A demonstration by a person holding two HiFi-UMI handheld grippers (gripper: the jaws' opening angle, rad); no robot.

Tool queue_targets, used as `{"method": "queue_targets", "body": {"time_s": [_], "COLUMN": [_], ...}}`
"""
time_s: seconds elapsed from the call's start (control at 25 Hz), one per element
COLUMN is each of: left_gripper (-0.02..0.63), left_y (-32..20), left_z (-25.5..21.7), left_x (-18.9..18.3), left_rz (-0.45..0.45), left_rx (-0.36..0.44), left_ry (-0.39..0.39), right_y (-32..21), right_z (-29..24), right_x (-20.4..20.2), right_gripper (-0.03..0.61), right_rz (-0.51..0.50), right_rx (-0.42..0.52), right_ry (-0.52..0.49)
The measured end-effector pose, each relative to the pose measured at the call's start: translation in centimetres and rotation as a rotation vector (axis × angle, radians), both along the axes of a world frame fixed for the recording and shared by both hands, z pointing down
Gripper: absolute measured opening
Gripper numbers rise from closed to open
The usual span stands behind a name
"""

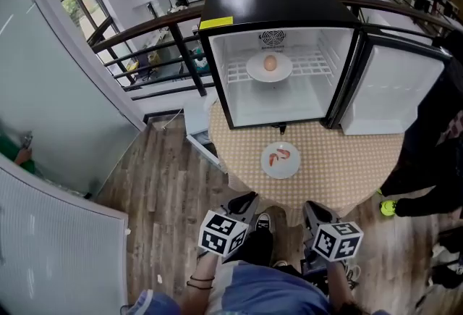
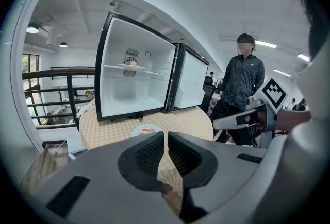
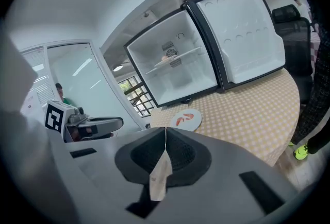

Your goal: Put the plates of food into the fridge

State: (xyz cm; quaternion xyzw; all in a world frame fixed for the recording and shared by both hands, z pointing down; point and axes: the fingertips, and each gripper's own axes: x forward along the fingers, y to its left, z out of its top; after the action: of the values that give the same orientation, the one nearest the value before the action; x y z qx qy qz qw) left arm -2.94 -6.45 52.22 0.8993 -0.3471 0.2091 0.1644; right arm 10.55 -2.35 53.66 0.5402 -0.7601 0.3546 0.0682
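A white plate with red shrimp (image 1: pixel 281 160) lies on the round checked table (image 1: pixel 347 154) in front of the open small fridge (image 1: pixel 278 6). On the fridge's wire shelf sits a second white plate with a pale round food (image 1: pixel 270 66). My left gripper (image 1: pixel 244 199) and right gripper (image 1: pixel 312 206) hang side by side before the table's near edge, short of the shrimp plate. Both are shut and hold nothing. In the left gripper view the shrimp plate (image 2: pixel 147 131) shows just beyond the left gripper (image 2: pixel 166 136). In the right gripper view it (image 3: pixel 185 119) lies ahead of the right gripper (image 3: pixel 165 134).
The fridge door (image 1: pixel 394 93) stands swung open to the right. A person in dark clothes (image 1: pixel 434 140) stands by the table's right side. A glass wall (image 1: pixel 58 89) and a railing (image 1: pixel 145 53) bound the left. Wooden floor (image 1: pixel 173 198) lies below the table.
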Motion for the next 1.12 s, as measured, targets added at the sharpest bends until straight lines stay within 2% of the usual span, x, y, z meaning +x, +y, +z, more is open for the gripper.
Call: {"method": "queue_targets", "body": {"time_s": [0.16,0.32,0.48,0.64,0.76,0.92,1.12], "left_gripper": [0.02,0.02,0.022,0.078,0.078,0.078,0.083], "left_y": [-5.0,-9.1,-12.5,-14.8,-16.2,-17.4,-19.1], "left_z": [1.8,4.3,7.9,11.6,13.4,15.8,17.6], "left_x": [-0.1,-0.4,-0.5,-0.1,0.6,1.8,2.5], "left_rz": [0.006,0.032,0.077,0.143,0.175,0.199,0.207], "left_rx": [-0.035,-0.069,-0.157,-0.258,-0.311,-0.393,-0.44], "left_ry": [-0.009,-0.06,-0.087,-0.132,-0.143,-0.164,-0.195], "right_y": [-4.8,-8.1,-11.0,-13.3,-14.6,-15.6,-16.1], "right_z": [2.3,4.6,6.9,9.9,12.0,14.4,16.8], "right_x": [0.7,1.0,1.3,2.0,2.1,2.4,2.5], "right_gripper": [0.017,0.017,0.017,0.028,0.104,0.107,0.109], "right_rz": [0.016,0.05,0.059,0.055,0.064,0.106,0.135], "right_rx": [-0.054,-0.117,-0.151,-0.23,-0.287,-0.349,-0.411], "right_ry": [-0.024,-0.092,-0.063,-0.005,-0.022,-0.05,-0.036]}}
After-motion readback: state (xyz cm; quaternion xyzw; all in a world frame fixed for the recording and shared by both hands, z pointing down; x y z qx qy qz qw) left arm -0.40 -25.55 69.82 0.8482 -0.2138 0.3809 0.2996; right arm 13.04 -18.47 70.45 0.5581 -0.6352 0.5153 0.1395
